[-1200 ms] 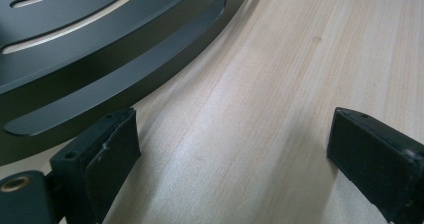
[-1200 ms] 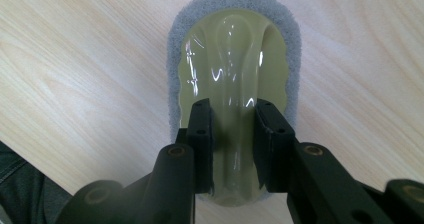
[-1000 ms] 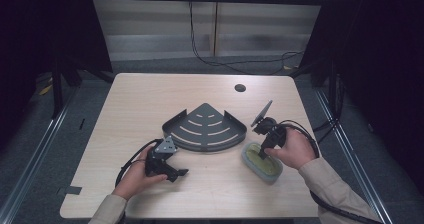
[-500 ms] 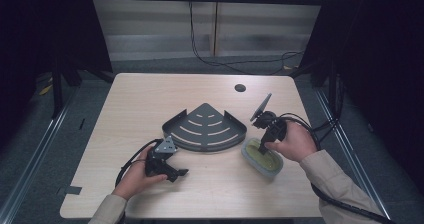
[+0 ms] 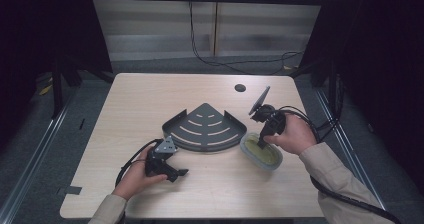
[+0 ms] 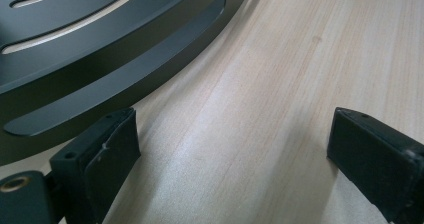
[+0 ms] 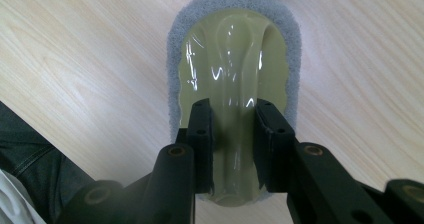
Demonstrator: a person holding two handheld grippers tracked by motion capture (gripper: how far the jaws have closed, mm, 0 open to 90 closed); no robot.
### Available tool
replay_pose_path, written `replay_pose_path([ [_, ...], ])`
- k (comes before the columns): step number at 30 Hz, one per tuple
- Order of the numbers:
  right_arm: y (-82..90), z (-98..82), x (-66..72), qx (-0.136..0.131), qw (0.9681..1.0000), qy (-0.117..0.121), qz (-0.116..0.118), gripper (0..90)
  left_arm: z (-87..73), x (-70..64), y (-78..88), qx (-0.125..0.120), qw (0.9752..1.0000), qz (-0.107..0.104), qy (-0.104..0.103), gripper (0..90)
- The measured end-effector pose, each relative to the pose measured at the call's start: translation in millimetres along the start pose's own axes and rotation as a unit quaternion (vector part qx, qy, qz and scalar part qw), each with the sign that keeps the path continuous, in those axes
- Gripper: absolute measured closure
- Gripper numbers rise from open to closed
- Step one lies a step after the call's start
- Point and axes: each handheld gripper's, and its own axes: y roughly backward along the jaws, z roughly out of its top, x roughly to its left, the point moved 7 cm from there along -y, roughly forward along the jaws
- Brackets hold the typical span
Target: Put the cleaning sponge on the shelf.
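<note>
Right tool (image 7: 232, 134) pinches the raised central ridge of a pale-green scrubbing pad with a grey abrasive rim (image 5: 261, 152), which lies on the surface (image 5: 150, 99) just beside the right corner of the dark slotted corner shelf (image 5: 204, 127). Left tool (image 6: 230, 159) rests jaws wide and empty, on bare wood near the shelf's curved edge. To lift cleanly, the grip looks best kept centred on the glossy ridge, raised straight; slippage is the likely risk.

We see our right gripper (image 5: 261, 143) dipped onto the scrubber (image 5: 261, 152), right of the fan-shaped rack (image 5: 204, 128); our left gripper (image 5: 175, 173) rests nearer.
</note>
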Motion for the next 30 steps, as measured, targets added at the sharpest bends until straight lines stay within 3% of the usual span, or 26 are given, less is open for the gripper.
replay_pose_path([
  [30, 23.4, 28.2, -7.6, -0.004, 1.0000, -0.004, -0.004, 71.8, -0.1, -0.1, -0.2, 0.001, 1.0000, -0.001, -0.002, 5.5],
])
